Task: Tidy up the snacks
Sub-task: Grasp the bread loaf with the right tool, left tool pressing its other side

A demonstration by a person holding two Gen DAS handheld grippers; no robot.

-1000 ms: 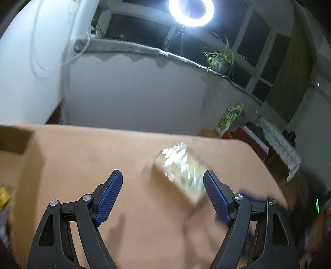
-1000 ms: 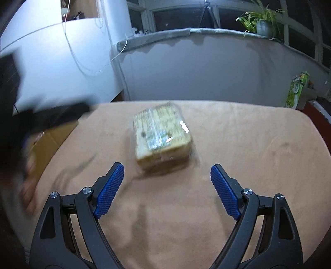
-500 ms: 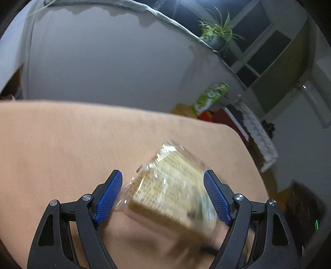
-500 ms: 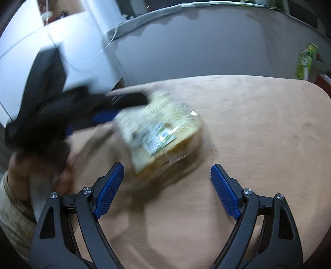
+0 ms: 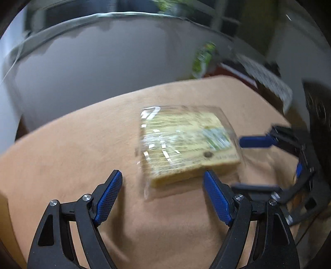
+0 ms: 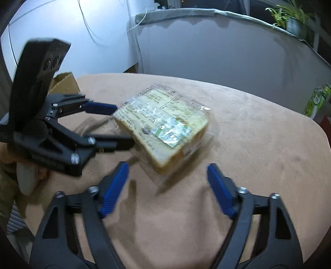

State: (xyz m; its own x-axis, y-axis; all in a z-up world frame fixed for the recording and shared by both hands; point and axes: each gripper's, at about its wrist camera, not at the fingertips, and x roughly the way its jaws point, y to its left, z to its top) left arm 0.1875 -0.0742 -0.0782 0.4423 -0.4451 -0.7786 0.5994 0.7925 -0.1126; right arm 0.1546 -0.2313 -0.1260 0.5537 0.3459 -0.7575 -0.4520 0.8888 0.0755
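A clear-wrapped packet of sliced bread point(image 5: 186, 144) point(image 6: 163, 126) lies slightly tipped on the tan-covered table point(image 6: 258, 134). In the right wrist view my left gripper point(image 6: 124, 125) reaches in from the left. It is open, and its two blue fingers point(image 6: 99, 108) straddle the packet's left corner. My right gripper point(image 6: 167, 167) is open and its jaws are closing. The packet's near corner is just between the tips, and the pads are not pressing on it. In the left wrist view the left gripper point(image 5: 161, 178) sits just short of the packet, and the right gripper's fingers point(image 5: 256, 141) show at the right.
An open cardboard box point(image 6: 64, 82) stands off the table's left edge. A green carton point(image 6: 316, 101) point(image 5: 203, 58) stands beyond the far right edge, and a potted plant point(image 6: 289, 14) is on the window ledge. A hand point(image 6: 24, 178) holds the left gripper's handle.
The left gripper swung in from the left and dropped to the packet, which turned and shifted on the table. The right gripper's jaws stand narrower than before.
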